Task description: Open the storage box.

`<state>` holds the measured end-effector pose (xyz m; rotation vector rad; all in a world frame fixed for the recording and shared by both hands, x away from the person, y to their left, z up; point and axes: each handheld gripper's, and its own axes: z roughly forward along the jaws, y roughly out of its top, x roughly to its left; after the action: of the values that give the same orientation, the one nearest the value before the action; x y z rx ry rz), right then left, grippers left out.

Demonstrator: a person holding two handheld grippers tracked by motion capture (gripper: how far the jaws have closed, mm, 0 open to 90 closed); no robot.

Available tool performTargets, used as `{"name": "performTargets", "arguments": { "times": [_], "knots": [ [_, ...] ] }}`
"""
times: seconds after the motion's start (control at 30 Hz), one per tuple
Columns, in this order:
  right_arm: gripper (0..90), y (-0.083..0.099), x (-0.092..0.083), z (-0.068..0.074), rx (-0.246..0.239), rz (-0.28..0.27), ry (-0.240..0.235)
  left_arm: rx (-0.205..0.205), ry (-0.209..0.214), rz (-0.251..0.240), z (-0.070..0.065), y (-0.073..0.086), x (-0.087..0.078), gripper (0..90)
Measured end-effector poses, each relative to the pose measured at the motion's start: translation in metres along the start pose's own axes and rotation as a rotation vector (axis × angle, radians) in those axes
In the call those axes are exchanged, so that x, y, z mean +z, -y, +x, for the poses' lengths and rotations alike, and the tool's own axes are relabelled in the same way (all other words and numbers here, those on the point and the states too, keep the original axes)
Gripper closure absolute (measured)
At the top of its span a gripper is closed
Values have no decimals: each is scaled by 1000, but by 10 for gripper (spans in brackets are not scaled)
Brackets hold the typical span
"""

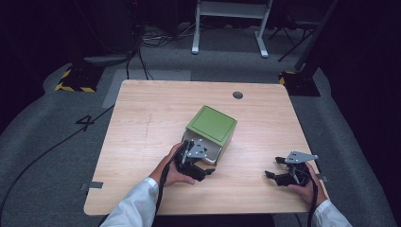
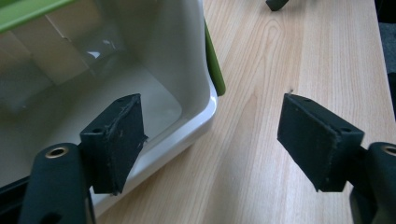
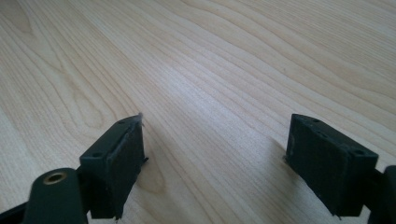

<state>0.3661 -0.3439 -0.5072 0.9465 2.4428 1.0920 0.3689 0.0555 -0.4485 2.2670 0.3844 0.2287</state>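
Your left gripper [image 1: 196, 165] sits at the open mouth of the box [image 1: 211, 125], near the middle of the table [image 1: 142, 142]. The box lies on its side: green face up, white inside facing you. In the left gripper view the jaws stand wide apart and straddle the box's near white rim [image 2: 205, 116]. One pad [image 2: 119, 140] is inside the cavity, the other pad [image 2: 317, 135] is outside over bare wood. Neither pad touches the rim. Nothing can be seen inside the box.

Your right gripper [image 1: 279, 170] rests low over the table's near right part, well apart from the box. Its jaws are also spread wide, with only wood grain between them in the right gripper view; they hold nothing. Your right hand [image 1: 307, 187] wraps its handle from below; your left hand [image 1: 175, 168] grips the other.
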Motion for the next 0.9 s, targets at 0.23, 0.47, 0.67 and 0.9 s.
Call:
{"name": "performTargets", "arguments": {
  "times": [0.23, 0.47, 0.67, 0.9],
  "knots": [
    [194, 0, 0, 0, 0, 0, 0, -12, 52, 20, 3, -3, 14, 382],
    [194, 0, 0, 0, 0, 0, 0, -4, 38, 22, 3, -1, 14, 528],
    [194, 0, 0, 0, 0, 0, 0, 11, 45, 85, 3, 2, 19, 641],
    [194, 0, 0, 0, -3, -1, -2, 24, 77, 95, 0, 8, 16, 649]
  ]
}}
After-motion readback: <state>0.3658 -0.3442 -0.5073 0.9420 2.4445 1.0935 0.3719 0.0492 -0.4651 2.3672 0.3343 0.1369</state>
